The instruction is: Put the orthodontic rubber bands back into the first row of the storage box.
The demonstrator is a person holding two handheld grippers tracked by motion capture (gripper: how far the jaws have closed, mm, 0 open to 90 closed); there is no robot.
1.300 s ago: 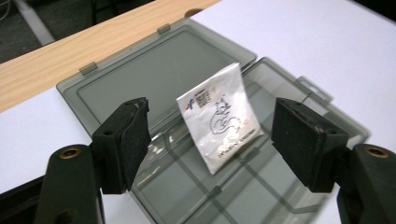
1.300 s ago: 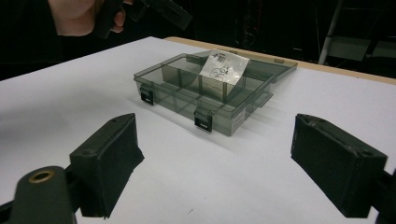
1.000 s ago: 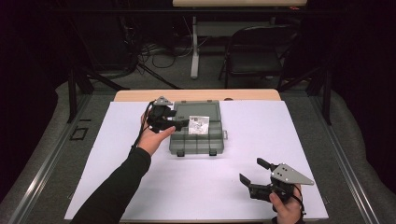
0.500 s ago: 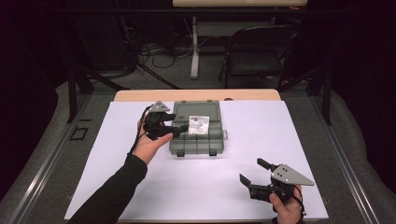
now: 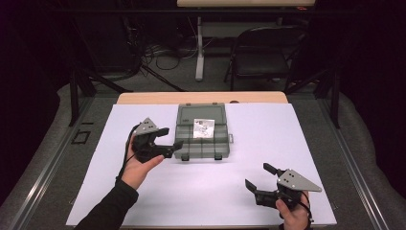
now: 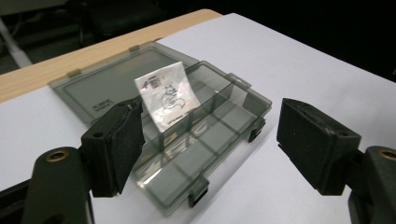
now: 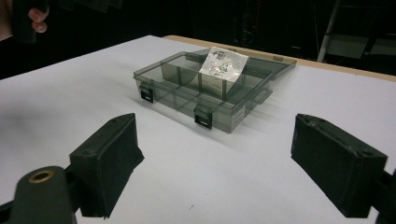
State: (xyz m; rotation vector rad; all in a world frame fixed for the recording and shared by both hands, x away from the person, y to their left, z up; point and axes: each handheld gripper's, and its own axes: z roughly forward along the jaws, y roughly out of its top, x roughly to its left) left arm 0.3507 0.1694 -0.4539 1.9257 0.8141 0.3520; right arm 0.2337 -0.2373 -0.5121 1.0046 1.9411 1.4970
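Note:
A smoky-grey clear compartment box (image 5: 203, 143) lies mid-table with its lid (image 5: 201, 114) folded open behind it. A small printed plastic bag (image 5: 203, 128) stands tilted in a rear compartment, also seen as the bag (image 6: 163, 95) and the bag (image 7: 223, 63). My left gripper (image 5: 172, 137) hovers just left of the box's front left corner, pointing at it. Its jaws have just been opening and nothing is between them; the left gripper (image 6: 210, 135) frames the box (image 6: 205, 140). My right gripper (image 5: 257, 175) rests open near the front right, well clear of the box (image 7: 201, 93), empty.
The white sheet (image 5: 287, 143) covers the table; a wooden strip (image 5: 143, 98) runs along its far edge. A folding chair (image 5: 261, 62) and stand legs are on the floor beyond. Dark rails border both sides.
My left gripper has pulled back from the box's rear left corner toward the person, now beside the front left corner. The right gripper has stayed put.

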